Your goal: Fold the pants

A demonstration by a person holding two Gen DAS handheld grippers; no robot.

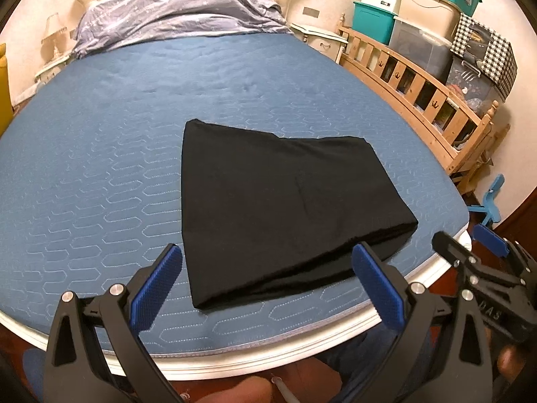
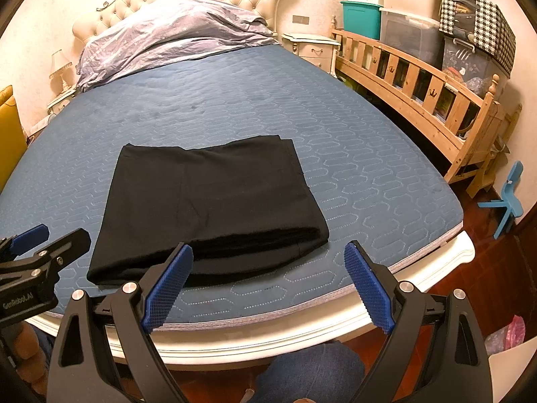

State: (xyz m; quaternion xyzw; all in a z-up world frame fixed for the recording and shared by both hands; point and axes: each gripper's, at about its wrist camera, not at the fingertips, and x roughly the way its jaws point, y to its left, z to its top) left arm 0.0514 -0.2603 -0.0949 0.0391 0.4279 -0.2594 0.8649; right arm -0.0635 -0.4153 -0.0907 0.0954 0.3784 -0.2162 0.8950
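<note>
Black pants (image 1: 268, 201) lie folded into a flat rectangle on the blue quilted mattress (image 1: 117, 134), near its foot edge; they also show in the right wrist view (image 2: 208, 208). My left gripper (image 1: 266, 255) is open and empty, hovering just above the near edge of the pants. My right gripper (image 2: 268, 252) is open and empty, above the mattress edge at the pants' near right corner. Each gripper shows at the side of the other's view: the right gripper (image 1: 470, 245) and the left gripper (image 2: 50, 235).
A crumpled lavender duvet (image 1: 174, 10) lies at the tufted headboard. A wooden bed rail (image 1: 419, 77) and stacked storage bins (image 1: 419, 10) stand to the right. A small blue chair (image 2: 506, 198) stands on the floor. The white bed frame (image 2: 268, 336) runs below the grippers.
</note>
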